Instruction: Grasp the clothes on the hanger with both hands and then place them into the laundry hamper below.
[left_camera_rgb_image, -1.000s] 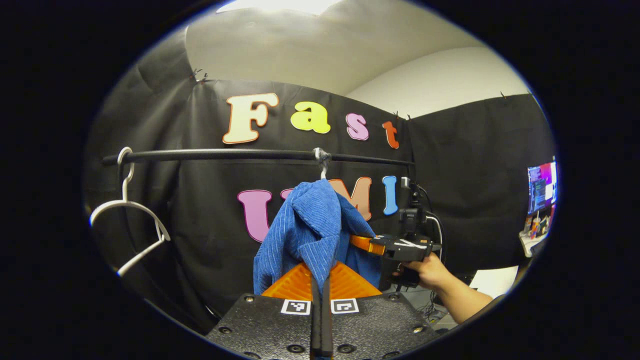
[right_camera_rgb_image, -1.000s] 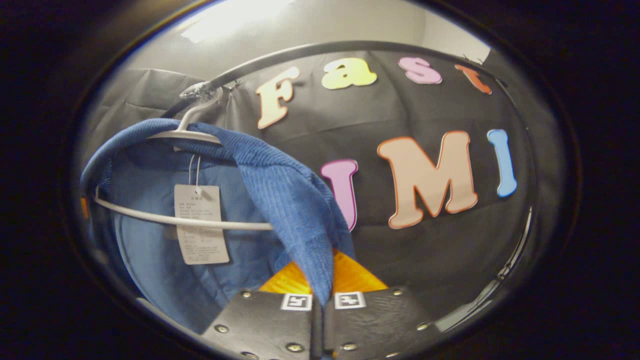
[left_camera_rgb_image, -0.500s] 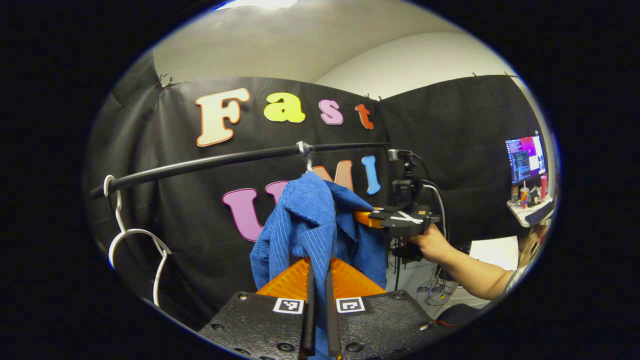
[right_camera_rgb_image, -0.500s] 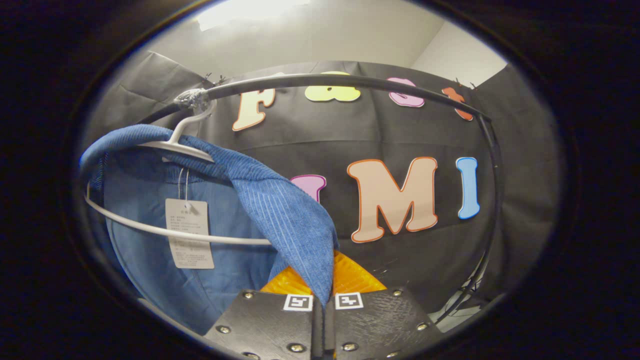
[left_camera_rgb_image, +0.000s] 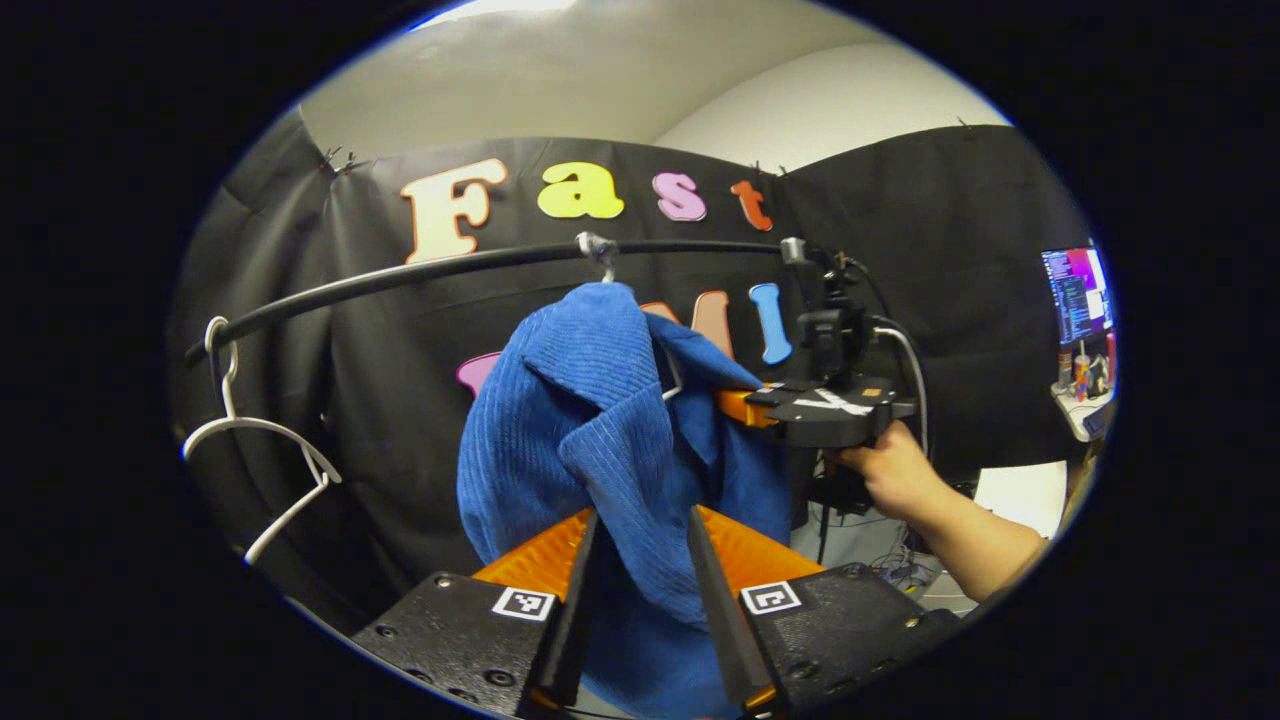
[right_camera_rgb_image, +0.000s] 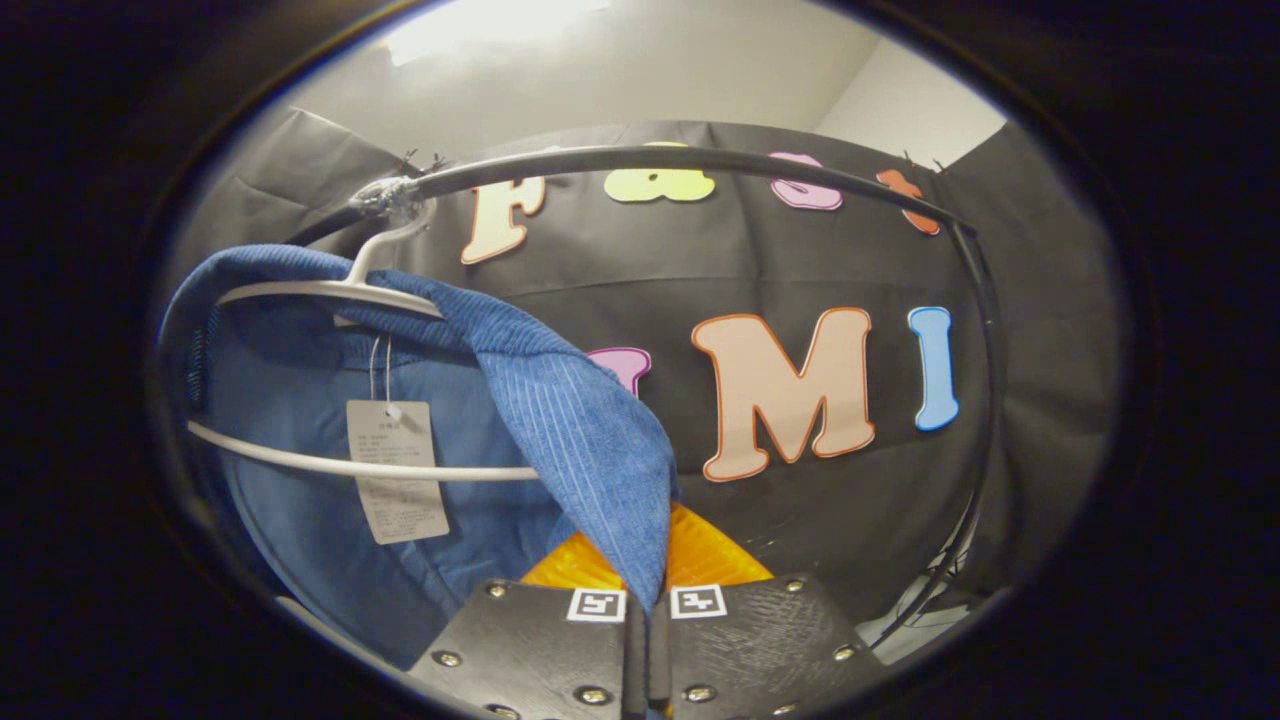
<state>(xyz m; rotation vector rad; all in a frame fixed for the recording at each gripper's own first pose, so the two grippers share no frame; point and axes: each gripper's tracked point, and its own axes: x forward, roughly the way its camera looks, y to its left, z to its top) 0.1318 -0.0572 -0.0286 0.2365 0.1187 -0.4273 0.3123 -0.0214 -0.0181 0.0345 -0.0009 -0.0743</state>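
On the black rail (left_camera_rgb_image: 420, 272) an empty white hanger (left_camera_rgb_image: 262, 455) hangs well apart from your blue garment (left_camera_rgb_image: 590, 430), which sits on its own hanger (right_camera_rgb_image: 330, 292), while your right hand (left_camera_rgb_image: 895, 478) holds the right tongs (right_camera_rgb_image: 645, 600) level and clenched on a fold, and the left tongs (left_camera_rgb_image: 640, 560) stand released around the cloth.

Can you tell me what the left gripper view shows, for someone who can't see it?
A blue garment hangs from a black rail, and the left gripper has its fingers spread open around the cloth. Farther off, a hand holds the right gripper against the garment. An empty white hanger hangs nearby.
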